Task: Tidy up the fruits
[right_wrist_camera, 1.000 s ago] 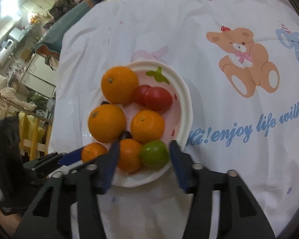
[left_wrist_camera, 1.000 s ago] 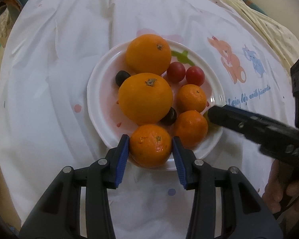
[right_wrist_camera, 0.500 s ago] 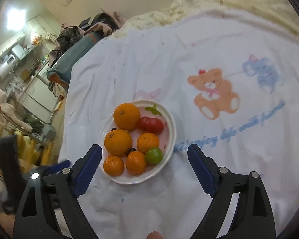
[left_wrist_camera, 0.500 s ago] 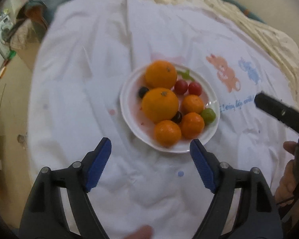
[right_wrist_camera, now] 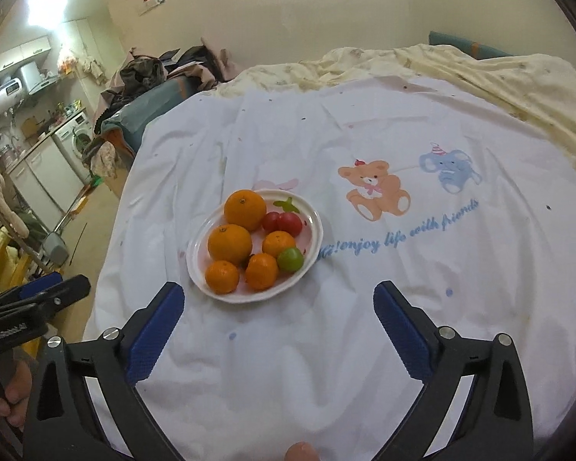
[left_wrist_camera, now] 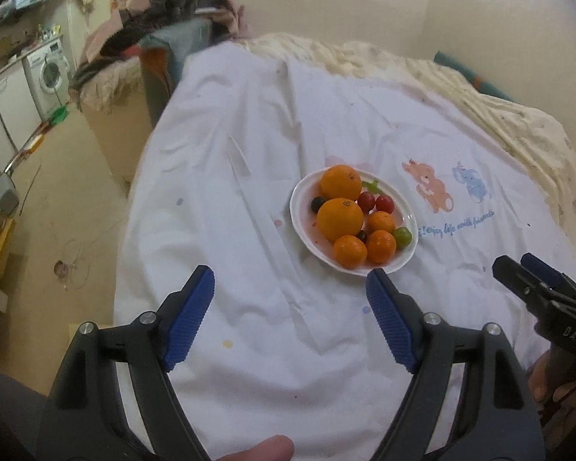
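A white plate (left_wrist_camera: 295,207) (right_wrist_camera: 194,259) lies on the white printed sheet and holds all the fruit: two big oranges (left_wrist_camera: 340,219) (right_wrist_camera: 229,244), three small mandarins (left_wrist_camera: 349,250) (right_wrist_camera: 222,276), two red tomatoes (left_wrist_camera: 384,203) (right_wrist_camera: 290,223), a green fruit (left_wrist_camera: 402,236) (right_wrist_camera: 290,259) and dark grapes (left_wrist_camera: 318,203). My left gripper (left_wrist_camera: 290,280) hangs above and short of the plate, its jaws opening with nothing between them. My right gripper (right_wrist_camera: 278,292) is likewise raised and back from the plate, jaws opening wide and empty.
The sheet (right_wrist_camera: 403,269) with bear and elephant prints covers a bed. A cream blanket (right_wrist_camera: 499,77) is bunched along the far side. The bed's left edge drops to the floor (left_wrist_camera: 57,211), where a washing machine (left_wrist_camera: 48,73) and a heap of clothes (left_wrist_camera: 161,30) stand.
Both grippers opened off the fruit at the plate's near rim and pulled up and back. A mandarin and the green fruit now rest on the plate, which looks much smaller and farther.
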